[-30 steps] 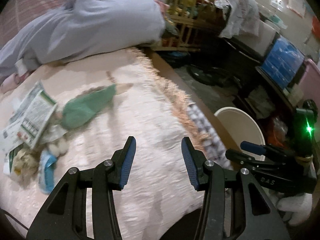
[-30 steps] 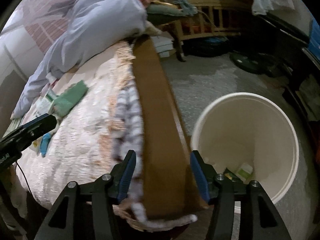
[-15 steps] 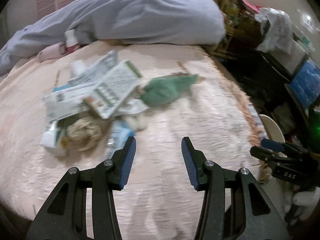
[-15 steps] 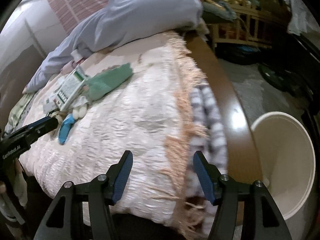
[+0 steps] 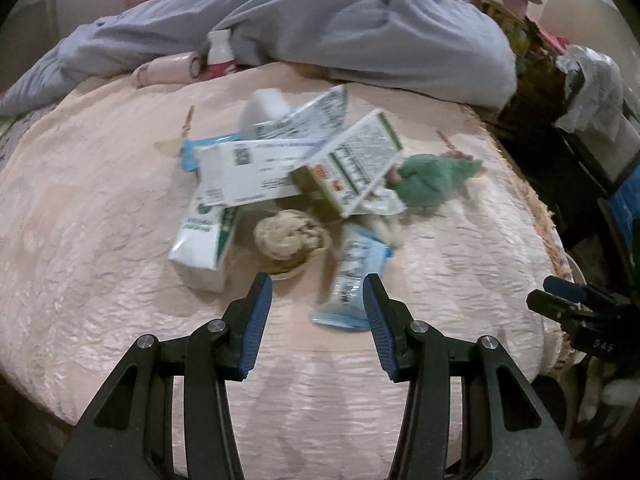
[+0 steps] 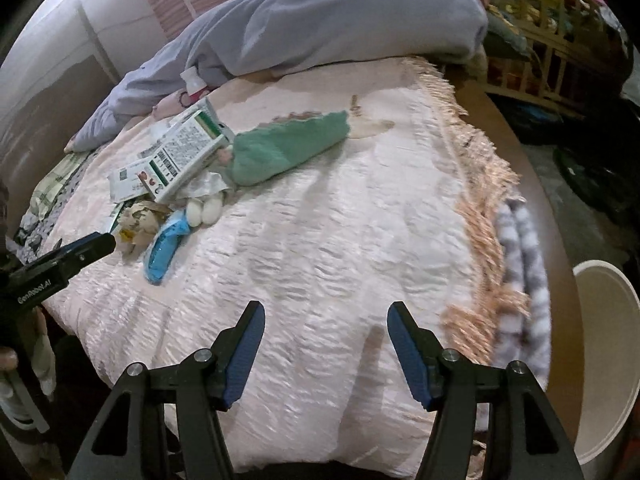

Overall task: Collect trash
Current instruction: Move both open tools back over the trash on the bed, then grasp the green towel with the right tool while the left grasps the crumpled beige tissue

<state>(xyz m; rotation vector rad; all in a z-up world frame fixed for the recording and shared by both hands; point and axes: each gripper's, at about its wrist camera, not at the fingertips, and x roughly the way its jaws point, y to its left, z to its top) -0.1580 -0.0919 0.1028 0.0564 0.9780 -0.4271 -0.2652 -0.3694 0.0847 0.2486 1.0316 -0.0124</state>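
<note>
On the left of the pink bedspread (image 5: 100,200) lies the trash pile: a green-and-white carton (image 5: 202,236) nearest the left edge, 2 flat printed boxes (image 5: 280,168) stacked above it, a crumpled paper wad (image 5: 290,238) at the near side, then a blue wrapper (image 5: 352,276) and a green cloth (image 5: 434,184) further right. The left gripper (image 5: 318,312) hangs just short of the wad and wrapper, jaws parted and empty, likely lined up for the nearest loose piece. To the right, the right gripper (image 6: 324,354) hovers over bare bedspread, well apart from the pile; its jaws are opening with nothing between them. The white bin (image 6: 608,360) stands on the floor at far right, beyond the fringed edge (image 6: 480,184). A grey bundle of bedding (image 5: 320,28) crowds the far side.
</note>
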